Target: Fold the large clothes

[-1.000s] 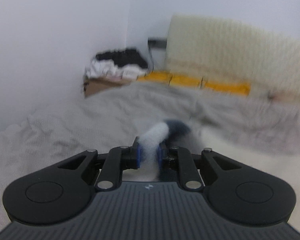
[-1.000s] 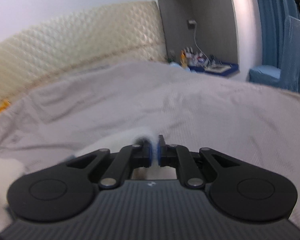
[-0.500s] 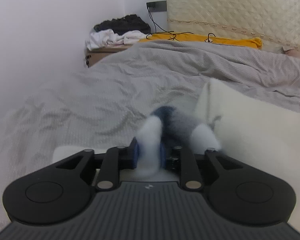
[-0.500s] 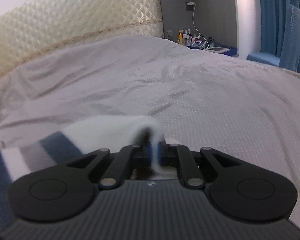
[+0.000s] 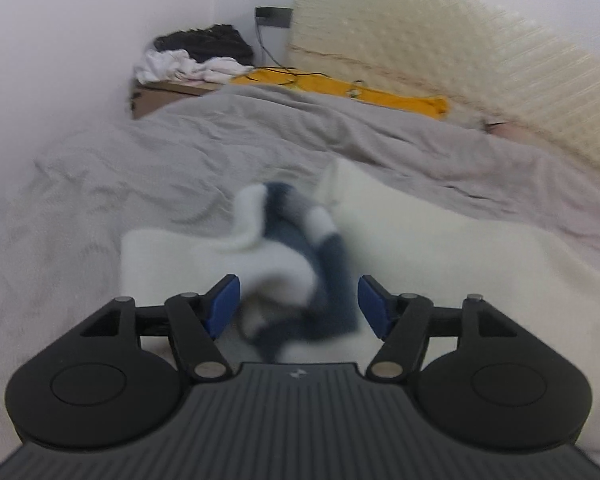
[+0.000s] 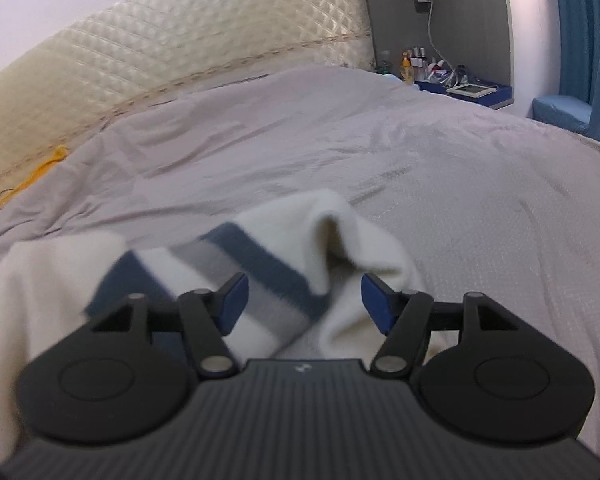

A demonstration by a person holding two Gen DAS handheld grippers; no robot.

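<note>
Both jaws had just been opening — left gripper (image 5: 298, 306) and right gripper (image 6: 304, 302) stood apart, the striped sweater (image 6: 260, 280) lying loose between the pads on the bed (image 6: 420, 168).

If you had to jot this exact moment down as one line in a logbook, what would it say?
left gripper: jaws just opened, striped sweater loose between pads | right gripper: jaws just opened, sweater released | sweater lies on grey bedspread
</note>
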